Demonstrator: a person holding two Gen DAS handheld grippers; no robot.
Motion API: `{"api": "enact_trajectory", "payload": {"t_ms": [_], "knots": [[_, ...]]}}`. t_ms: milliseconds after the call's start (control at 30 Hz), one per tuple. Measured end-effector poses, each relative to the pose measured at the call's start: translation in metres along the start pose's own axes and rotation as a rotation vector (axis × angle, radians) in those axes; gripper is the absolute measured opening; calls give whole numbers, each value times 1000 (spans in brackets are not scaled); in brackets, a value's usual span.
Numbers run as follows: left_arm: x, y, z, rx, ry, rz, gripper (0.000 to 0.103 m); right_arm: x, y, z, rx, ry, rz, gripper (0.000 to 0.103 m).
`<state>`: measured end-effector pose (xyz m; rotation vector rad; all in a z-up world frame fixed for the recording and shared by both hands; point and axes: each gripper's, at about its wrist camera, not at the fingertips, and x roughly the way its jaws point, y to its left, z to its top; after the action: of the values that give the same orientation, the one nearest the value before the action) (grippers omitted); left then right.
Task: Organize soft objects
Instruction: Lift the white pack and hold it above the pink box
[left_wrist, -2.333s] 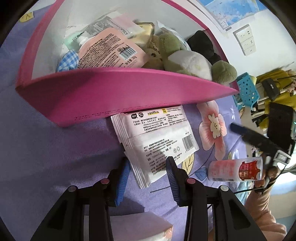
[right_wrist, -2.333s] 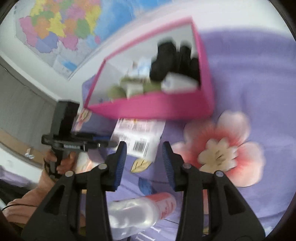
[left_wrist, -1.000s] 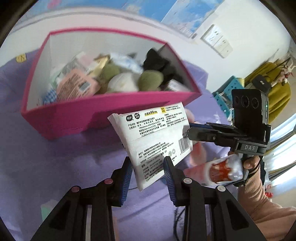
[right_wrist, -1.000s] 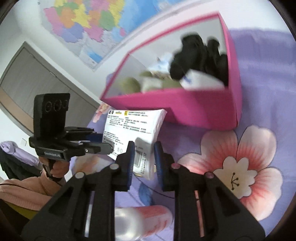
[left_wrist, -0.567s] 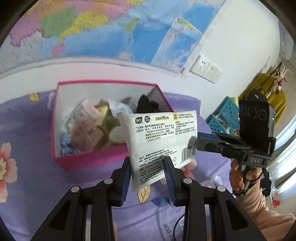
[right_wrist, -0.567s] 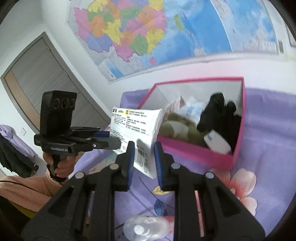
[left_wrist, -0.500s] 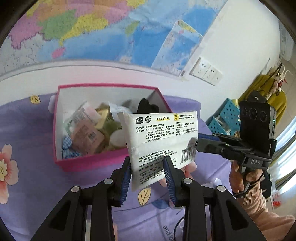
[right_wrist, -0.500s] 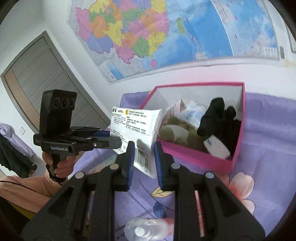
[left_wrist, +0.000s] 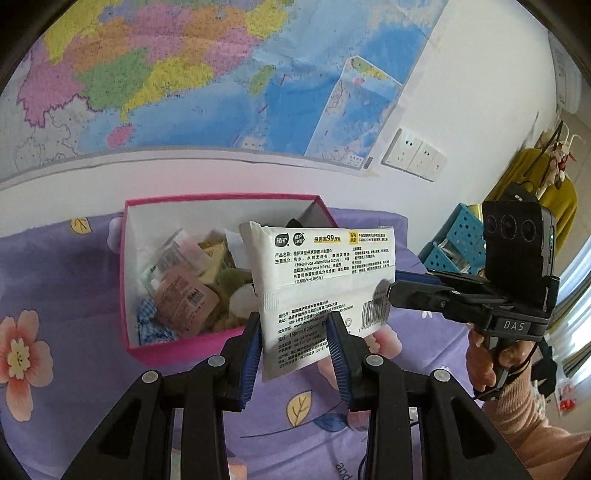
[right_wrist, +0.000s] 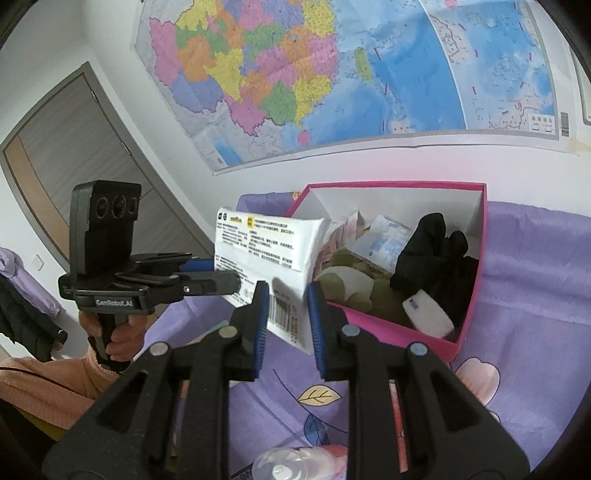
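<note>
My left tool (left_wrist: 293, 338) and right tool (right_wrist: 284, 308) both clamp the white wipes pack (left_wrist: 321, 280), holding it in the air just in front of the pink box (left_wrist: 177, 349) on the purple bedsheet (left_wrist: 55, 266).

A flat white wipes pack (left_wrist: 325, 280) printed with black text, a yellow label and a barcode is hanging in the air, standing roughly on edge, with its lower end sitting between blue pads (left_wrist: 252, 350) and its barcode corner pinched from the other side. Behind and below it, an open pink box (left_wrist: 129, 295) with white inner walls is resting on the purple flowered cloth, holding pouches, a blue checked cloth, green and white plush toys (right_wrist: 347, 284), a black fabric item (right_wrist: 436, 251) and a small white bottle (right_wrist: 428, 314).
</note>
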<state>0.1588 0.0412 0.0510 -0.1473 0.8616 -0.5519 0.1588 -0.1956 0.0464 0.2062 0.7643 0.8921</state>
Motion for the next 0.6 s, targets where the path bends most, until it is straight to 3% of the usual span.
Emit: {"api": "enact_trajectory", "payload": {"t_ms": [600], "knots": [[20,20,26,-25,-24,55,36,22,-17,34,27,-1,-36,24]]}}
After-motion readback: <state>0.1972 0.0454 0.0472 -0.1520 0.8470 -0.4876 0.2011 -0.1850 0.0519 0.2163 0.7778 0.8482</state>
